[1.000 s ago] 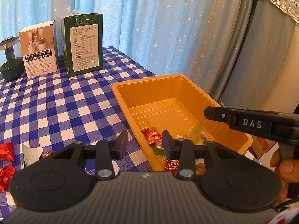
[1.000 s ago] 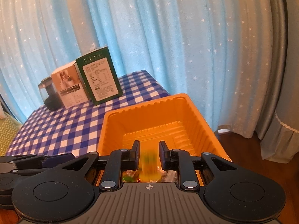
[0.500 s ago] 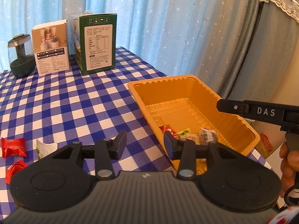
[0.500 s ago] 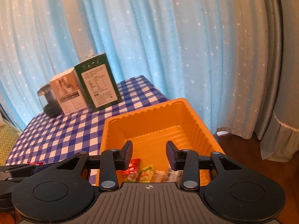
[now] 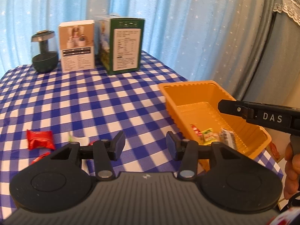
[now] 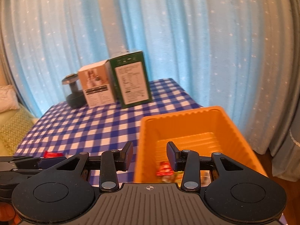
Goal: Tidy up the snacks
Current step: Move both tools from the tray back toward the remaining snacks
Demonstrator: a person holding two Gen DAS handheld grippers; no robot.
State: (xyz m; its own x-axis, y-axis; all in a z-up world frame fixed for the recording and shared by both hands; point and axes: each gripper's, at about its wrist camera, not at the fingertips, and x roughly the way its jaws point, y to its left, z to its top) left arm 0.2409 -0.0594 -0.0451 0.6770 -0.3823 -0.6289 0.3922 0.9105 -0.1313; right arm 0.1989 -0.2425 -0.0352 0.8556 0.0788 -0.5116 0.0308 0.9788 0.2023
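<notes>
Table w/ blue-white check cloth (image 5: 78, 101), star-print blue curtain (image 5: 168, 28) behind.

Item 1 – orange plastic tray (image 5: 189, 95), near table's R edge. Holds several wrapped snacks at its near end: red-wrapped one (image 5: 195, 131), green-yellow one (image 5: 208, 136), dark-and-white one (image 5: 227, 138). Far end of tray bare.

Item 2 – loose snacks on cloth, well apart from tray, at L: red packet (image 5: 40, 139); second red packet (image 5: 40, 157) partly hidden by tool; white-green wrapper (image 5: 79, 140) just beside it.

Item 3 – left gripper (image 5: 145, 146): jaws partway open, have just been opening, nothing between them, only cloth showing through the gap. Hangs over cloth between loose snacks and tray.

Item 4 – right gripper (image 6: 150, 155): jaws partway open after just opening, nothing gripped. Gap straddles tray's L wall, R finger over tray interior above the snacks. In L view it shows as a black arm marked "DAS" over tray, w/ a hand (image 5: 292, 168) on its grip.

Item 5 – back of table: green carton (image 5: 121, 45) w/ white label, upright; white-tan box (image 5: 76, 46) just beside it; dark green bowl-shaped gadget w/ clear top (image 5: 44, 56) at far L.

Blur heavy in R view; tray contents there hard to make out.
</notes>
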